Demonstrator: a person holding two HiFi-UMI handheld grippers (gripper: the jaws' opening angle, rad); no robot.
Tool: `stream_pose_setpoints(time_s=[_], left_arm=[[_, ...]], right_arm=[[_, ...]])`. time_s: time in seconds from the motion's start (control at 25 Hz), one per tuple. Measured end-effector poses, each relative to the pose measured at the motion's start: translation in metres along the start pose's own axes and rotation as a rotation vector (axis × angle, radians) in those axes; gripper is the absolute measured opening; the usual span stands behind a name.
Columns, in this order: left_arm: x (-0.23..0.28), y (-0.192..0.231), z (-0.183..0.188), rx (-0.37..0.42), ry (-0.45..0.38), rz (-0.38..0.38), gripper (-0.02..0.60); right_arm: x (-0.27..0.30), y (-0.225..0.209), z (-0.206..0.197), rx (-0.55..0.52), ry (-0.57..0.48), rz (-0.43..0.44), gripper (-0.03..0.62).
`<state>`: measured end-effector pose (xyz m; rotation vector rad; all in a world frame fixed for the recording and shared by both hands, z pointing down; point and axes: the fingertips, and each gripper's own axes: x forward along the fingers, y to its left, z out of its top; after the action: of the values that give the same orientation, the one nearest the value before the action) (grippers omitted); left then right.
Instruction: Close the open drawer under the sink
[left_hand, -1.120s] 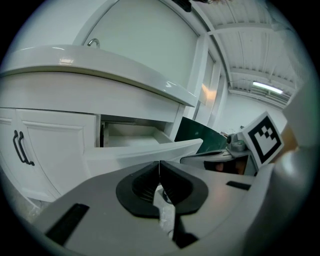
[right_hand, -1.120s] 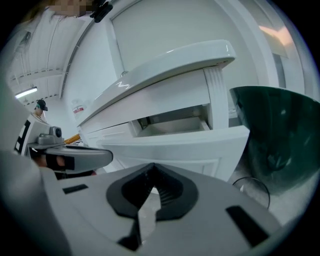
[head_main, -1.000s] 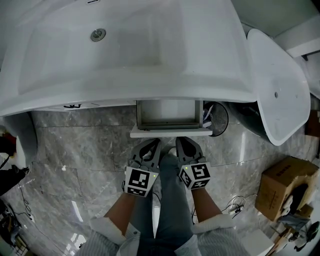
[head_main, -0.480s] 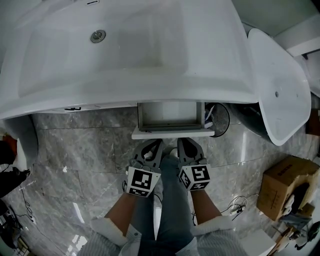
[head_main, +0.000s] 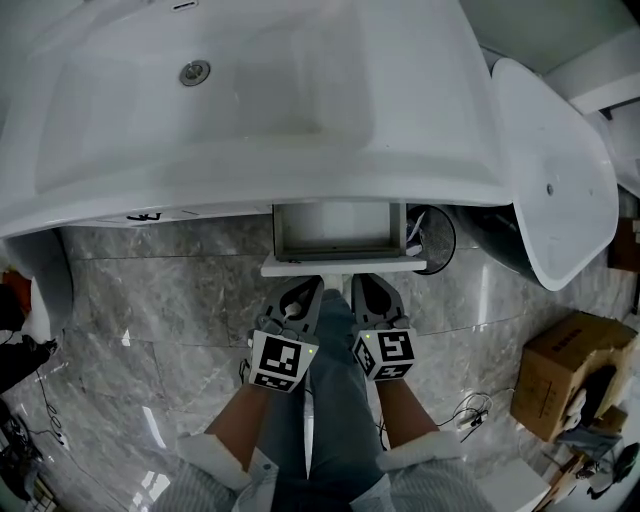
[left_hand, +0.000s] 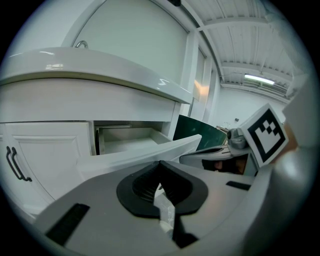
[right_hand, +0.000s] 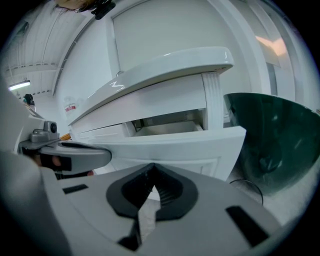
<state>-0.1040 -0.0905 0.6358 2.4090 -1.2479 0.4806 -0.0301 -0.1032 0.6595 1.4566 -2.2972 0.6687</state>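
Observation:
The white drawer (head_main: 340, 232) under the sink (head_main: 260, 100) stands pulled out, and its inside looks bare. Its front panel (head_main: 343, 266) faces me. My left gripper (head_main: 312, 285) and right gripper (head_main: 358, 283) sit side by side just in front of that panel, both shut and holding nothing. In the left gripper view the left gripper (left_hand: 160, 165) points at the drawer front (left_hand: 145, 152) from slightly below. From the right gripper (right_hand: 152, 167), the drawer front (right_hand: 175, 145) fills the middle of the right gripper view. Whether the tips touch the panel I cannot tell.
A dark round bin (head_main: 433, 238) stands right of the drawer. A large white oval tub (head_main: 550, 170) leans at the right, with a cardboard box (head_main: 565, 370) on the marble floor beyond. A closed cabinet door with a black handle (left_hand: 14, 164) is left of the drawer.
Both grippers have drawn slightly closer together and edged toward the drawer front. The drawer itself has not visibly moved.

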Motion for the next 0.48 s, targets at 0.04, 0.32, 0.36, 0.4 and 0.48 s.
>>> stream_pose_setpoints(time_s=[0.04,0.32,0.36,0.4,0.48], left_arm=[[0.0002,-0.0006,0.0003,0.003,0.001,-0.002,0.015],[0.0042,0.0032,0.0055,0.02,0.001,0.001,0.015],[0.0048,0.0044,0.0061,0.021,0.003,0.002,0.015],[0.0052,0.0049,0.0065,0.024,0.004,0.003,0.015],[0.0061,0.0056,0.0076,0.03,0.004,0.003,0.015]], right_arm=[[-0.0007,-0.0006,-0.0004,-0.004,0.003,-0.002,0.009],[0.004,-0.0022,0.0072,0.002,-0.007,-0.015,0.009],[0.0051,-0.0024,0.0075,0.001,-0.005,-0.014,0.009],[0.0056,-0.0026,0.0076,0.0,-0.004,-0.013,0.009],[0.0062,-0.0033,0.0082,-0.002,-0.007,-0.014,0.009]])
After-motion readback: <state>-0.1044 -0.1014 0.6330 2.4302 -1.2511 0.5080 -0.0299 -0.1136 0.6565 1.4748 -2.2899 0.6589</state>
